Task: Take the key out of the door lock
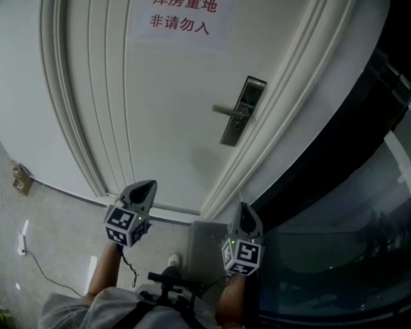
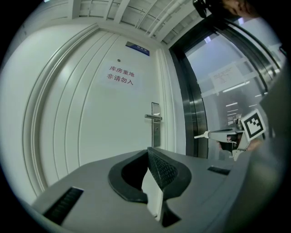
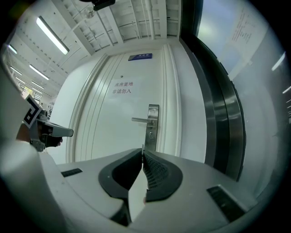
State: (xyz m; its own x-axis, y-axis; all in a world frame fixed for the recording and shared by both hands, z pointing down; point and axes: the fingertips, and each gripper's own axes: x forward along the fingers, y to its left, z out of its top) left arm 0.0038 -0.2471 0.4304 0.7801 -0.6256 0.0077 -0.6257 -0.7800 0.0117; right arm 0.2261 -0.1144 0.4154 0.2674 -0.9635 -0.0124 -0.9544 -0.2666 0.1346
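The white door (image 1: 160, 96) carries a steel lock plate (image 1: 237, 119) with a lever handle (image 3: 142, 120); the keyhole (image 3: 150, 133) under the handle looks bare. My right gripper (image 1: 244, 207) hangs level in front of the door frame, well back from the lock, shut on a small pale key (image 2: 202, 135) that sticks out of its tips. In the right gripper view the key shows only as a thin sliver (image 3: 142, 148) above the closed jaws. My left gripper (image 1: 149, 185) points at the door's lower middle, shut, with nothing between its fingers.
A paper sign with red characters (image 1: 183, 16) is stuck high on the door. A dark glass wall (image 1: 334, 212) runs along the right of the door frame. On the floor at left lie a white cable (image 1: 38, 266) and a small box (image 1: 22, 178). The person's shoe (image 1: 173, 259) shows below.
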